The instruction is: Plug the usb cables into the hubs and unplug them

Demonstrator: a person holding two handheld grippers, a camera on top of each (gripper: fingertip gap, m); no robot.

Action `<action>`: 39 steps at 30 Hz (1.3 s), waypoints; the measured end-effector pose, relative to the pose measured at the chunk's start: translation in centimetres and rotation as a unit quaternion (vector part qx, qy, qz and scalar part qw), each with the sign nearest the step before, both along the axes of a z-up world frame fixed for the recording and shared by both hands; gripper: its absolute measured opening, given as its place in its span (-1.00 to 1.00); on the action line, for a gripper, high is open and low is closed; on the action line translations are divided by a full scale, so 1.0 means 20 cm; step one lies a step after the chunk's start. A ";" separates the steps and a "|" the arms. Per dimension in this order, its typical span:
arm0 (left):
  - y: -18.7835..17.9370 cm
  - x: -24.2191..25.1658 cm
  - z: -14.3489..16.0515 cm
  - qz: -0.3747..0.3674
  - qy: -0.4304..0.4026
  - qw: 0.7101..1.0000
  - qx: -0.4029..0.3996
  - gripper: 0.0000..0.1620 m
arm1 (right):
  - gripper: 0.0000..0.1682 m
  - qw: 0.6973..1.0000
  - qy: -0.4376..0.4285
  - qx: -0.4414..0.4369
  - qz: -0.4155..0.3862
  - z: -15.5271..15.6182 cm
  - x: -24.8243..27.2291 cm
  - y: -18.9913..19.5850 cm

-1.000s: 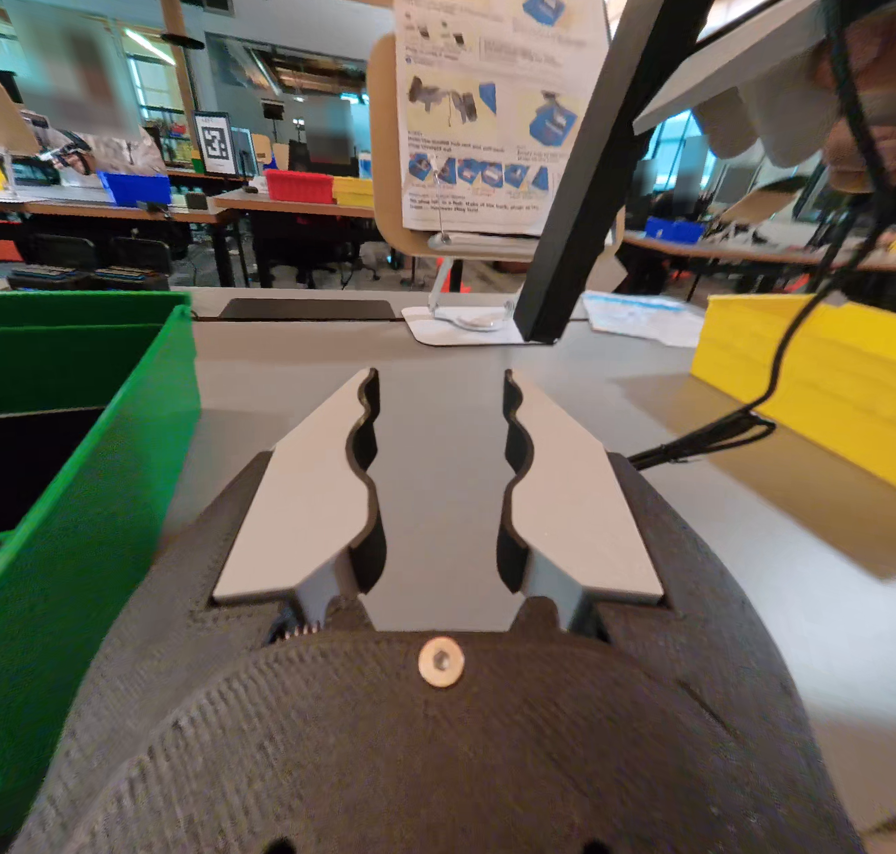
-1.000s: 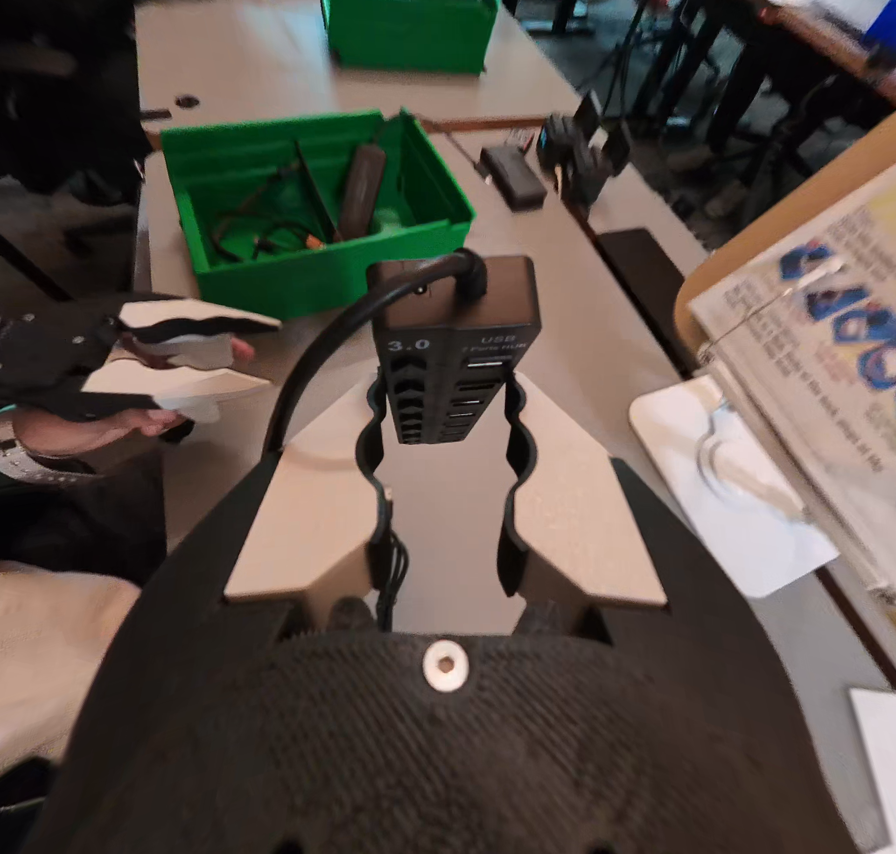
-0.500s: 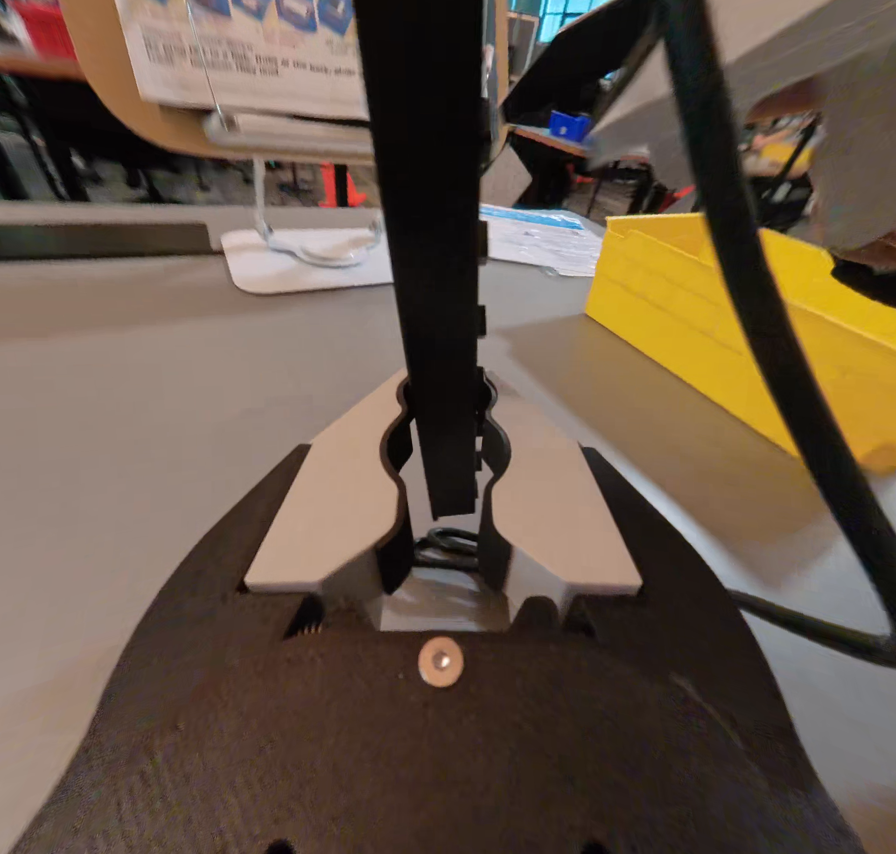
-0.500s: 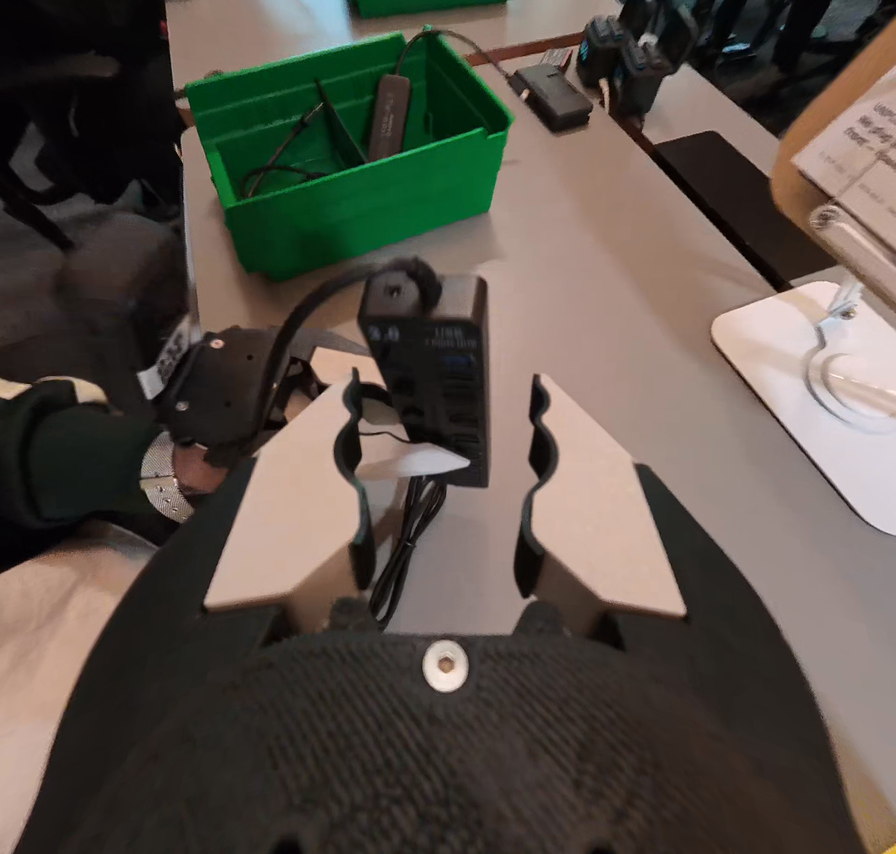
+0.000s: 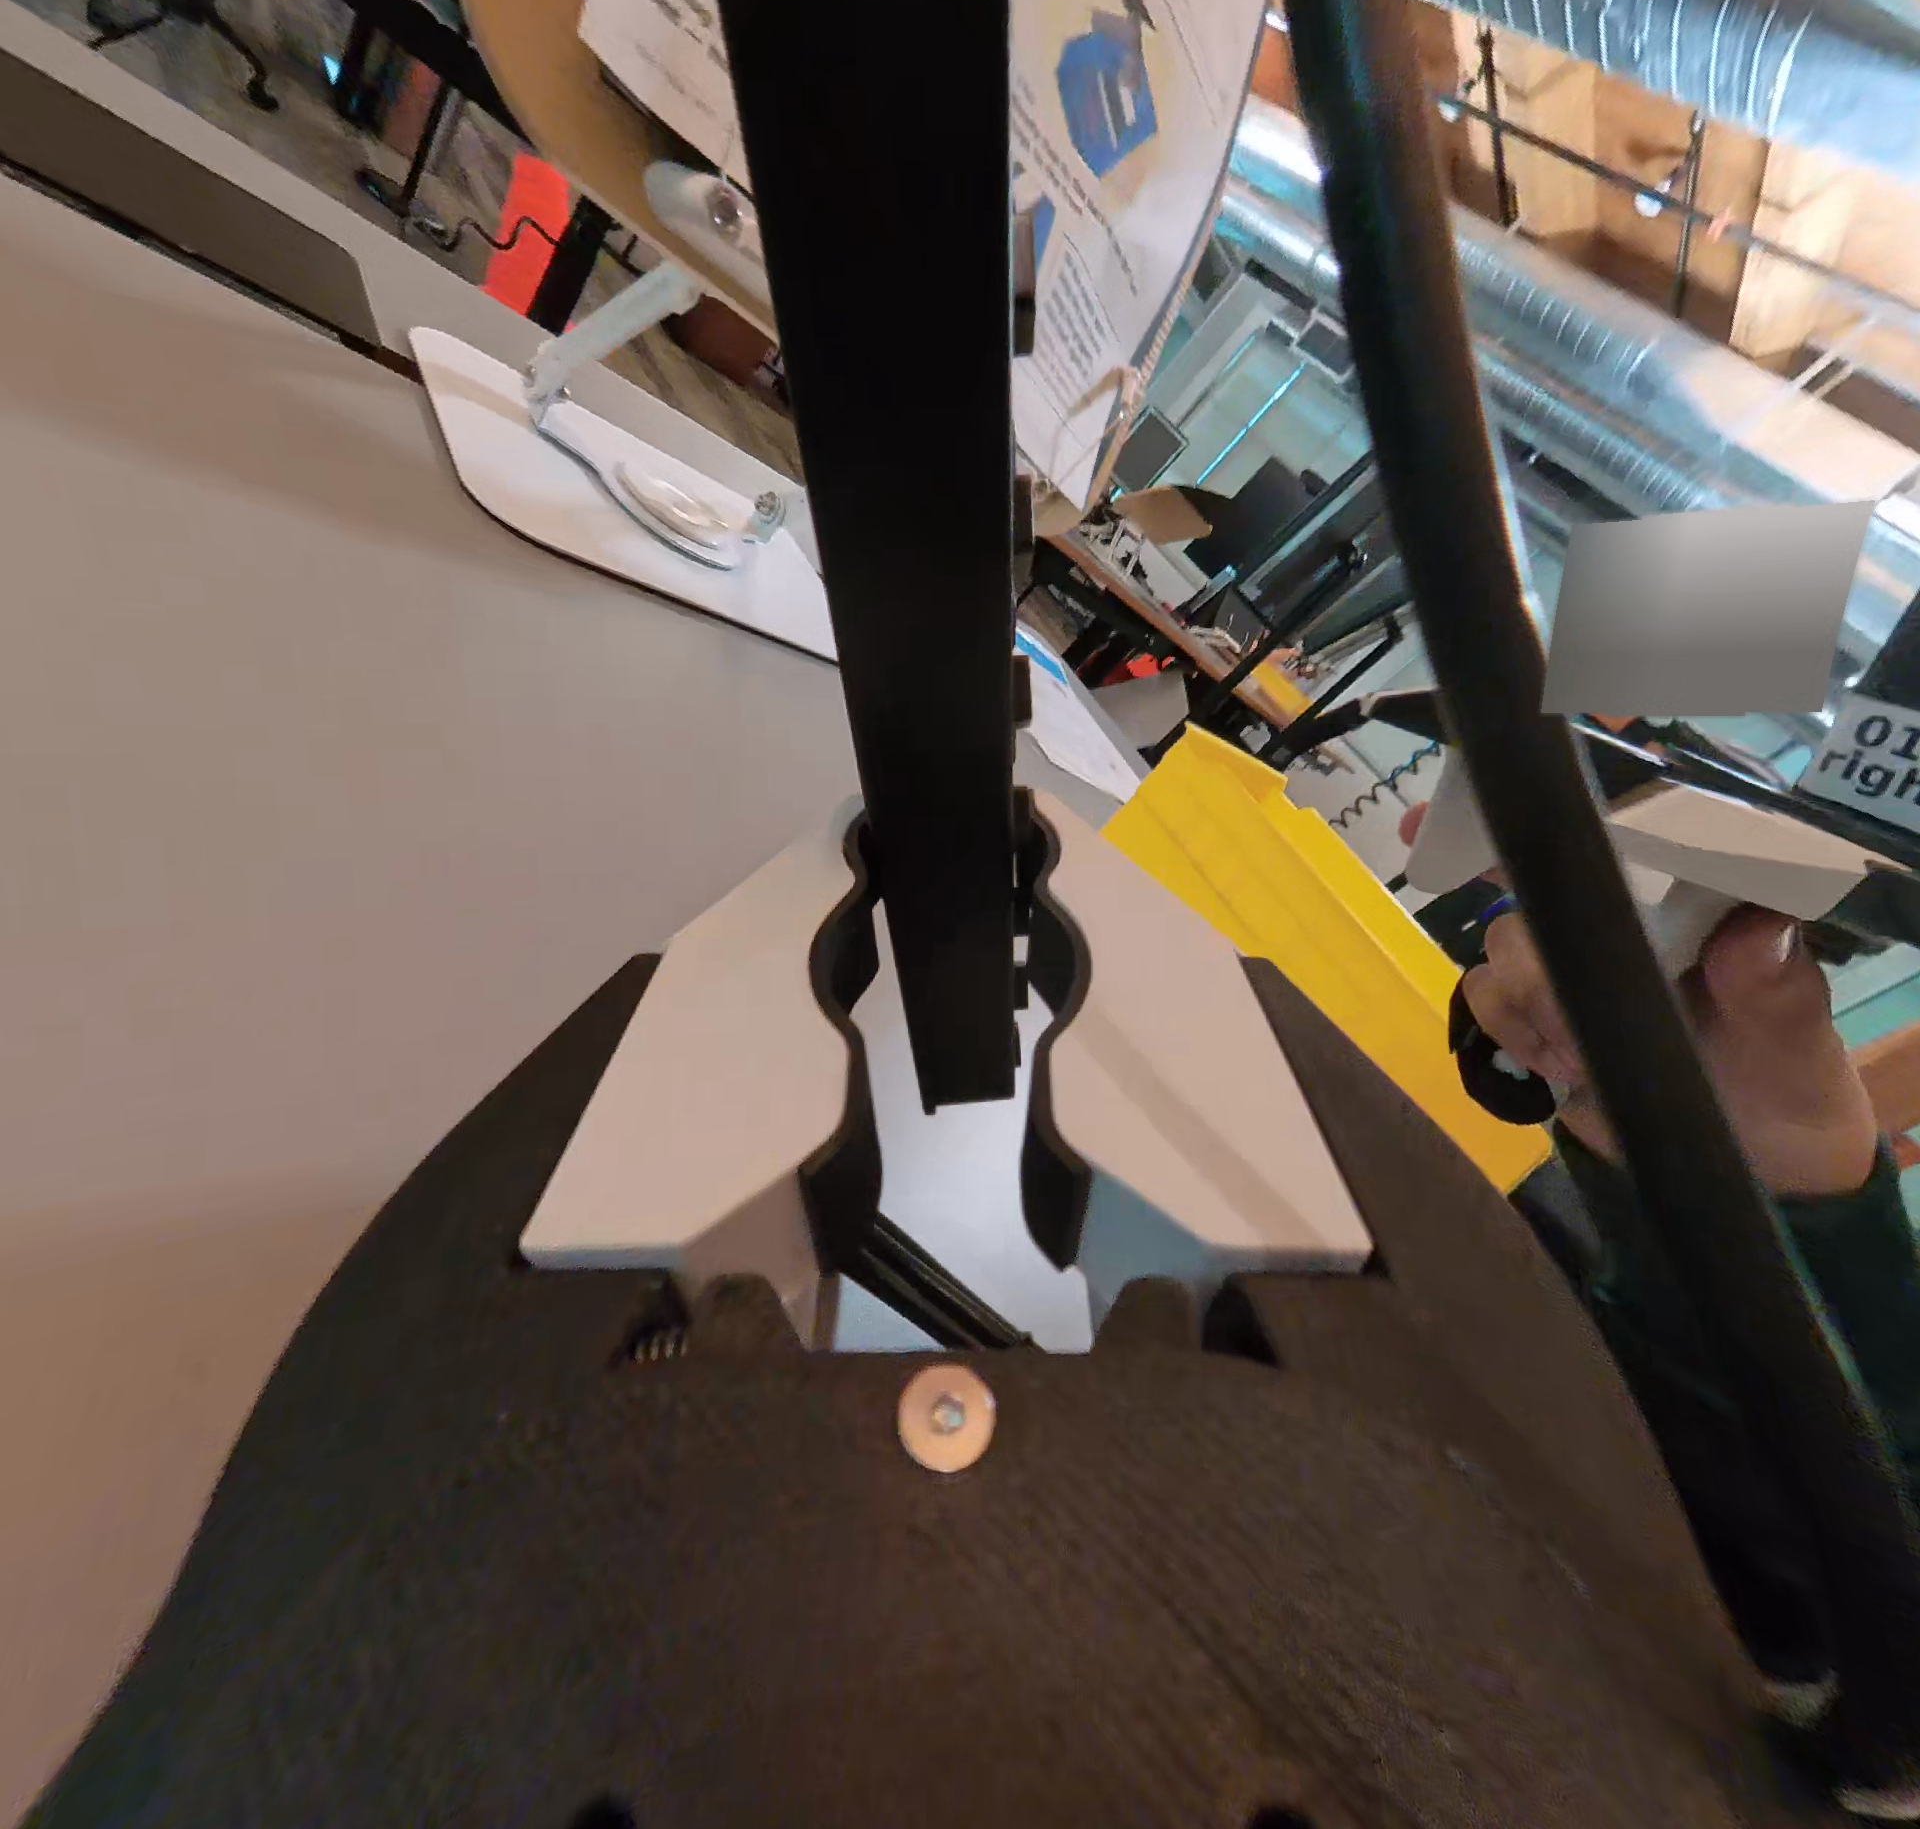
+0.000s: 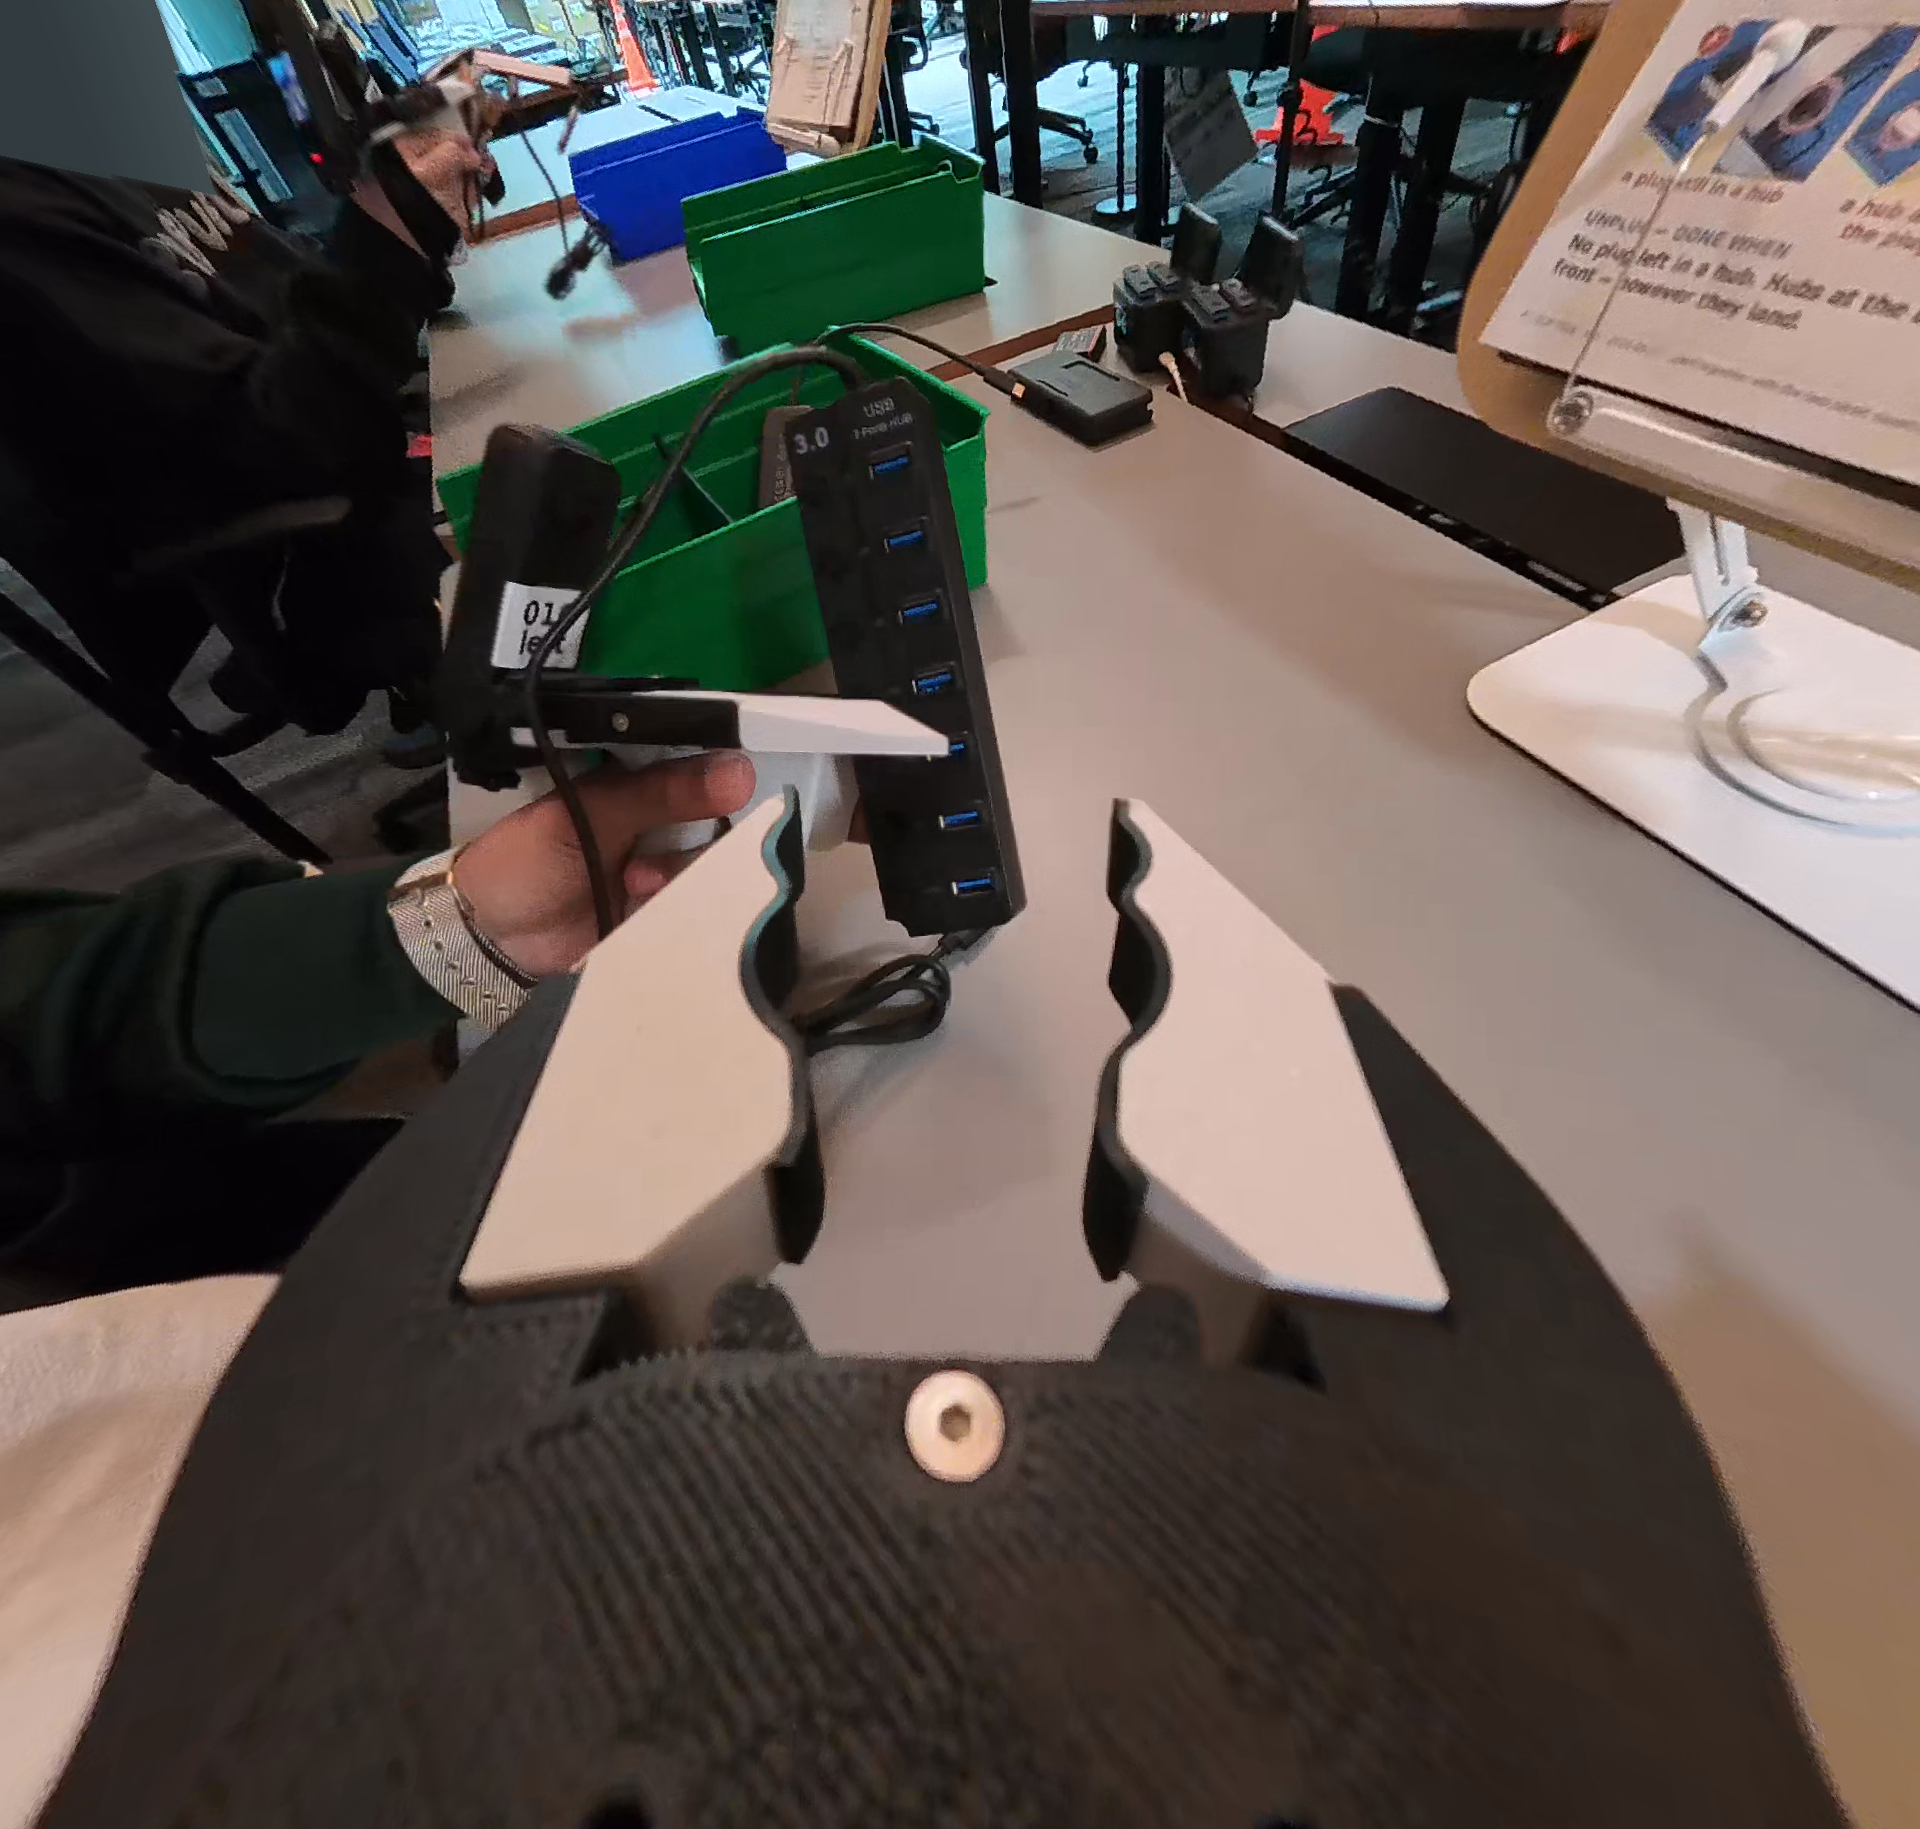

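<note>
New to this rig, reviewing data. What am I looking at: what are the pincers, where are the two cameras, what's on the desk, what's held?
There is no robot arm: a person holds a two-finger gripper in each hand, and each has a wide-angle camera looking forward along its fingers.

The left wrist view shows the left gripper shut on a black USB hub, seen edge-on. The hub's cable crosses that view.

The right wrist view shows the right gripper open and empty. Beyond it is the same hub, upright with blue ports, pinched by the left gripper.

On the grey table are a green bin, a loose coil of cable and a white instruction stand. The left view also shows a yellow bin.
</note>
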State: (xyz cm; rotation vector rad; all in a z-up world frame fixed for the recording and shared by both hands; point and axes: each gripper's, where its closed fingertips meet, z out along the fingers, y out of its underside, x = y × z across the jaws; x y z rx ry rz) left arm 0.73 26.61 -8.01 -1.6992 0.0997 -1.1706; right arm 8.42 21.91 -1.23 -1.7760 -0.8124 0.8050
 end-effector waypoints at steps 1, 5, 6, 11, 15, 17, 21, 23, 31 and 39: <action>0.01 -0.01 0.00 0.002 -0.006 1.000 -0.002 -0.75 | -0.31 1.000 0.002 0.007 0.003 0.01 -0.02 0.00; 0.02 -0.02 -0.01 0.012 0.002 1.000 -0.003 -0.75 | -0.39 0.998 0.016 0.045 0.032 0.11 -0.16 0.01; 0.02 -0.02 -0.02 0.013 0.006 1.000 -0.004 -0.75 | -0.43 0.997 0.022 0.057 0.044 0.15 -0.22 0.01; 0.01 -0.01 -0.04 0.011 0.014 1.000 -0.011 -0.75 | -0.91 0.984 0.022 0.105 0.143 0.29 -0.60 -0.02; -0.02 -0.02 -0.06 0.010 0.013 1.000 -0.019 -0.74 | -1.00 0.962 -0.013 0.123 0.242 0.36 -0.96 -0.08; -0.03 -0.04 -0.06 0.012 0.014 1.000 -0.022 -0.74 | -0.98 0.949 -0.037 0.122 0.287 0.37 -1.13 -0.11; -0.07 -0.11 -0.06 0.025 0.007 0.999 -0.026 -0.75 | -0.79 0.923 -0.102 0.152 0.338 0.36 -1.42 -0.08; -0.09 -0.16 -0.07 0.037 0.004 0.999 -0.031 -0.75 | -0.77 0.909 -0.138 0.163 0.358 0.32 -1.55 -0.05; -0.15 -0.36 -0.11 0.082 -0.047 0.993 -0.071 -0.75 | -0.77 0.835 -0.301 0.130 0.441 -0.07 -1.96 0.00; -0.19 -0.37 -0.14 0.084 -0.041 0.992 -0.085 -0.74 | -0.88 0.704 -0.504 0.148 0.478 -0.58 -2.10 0.01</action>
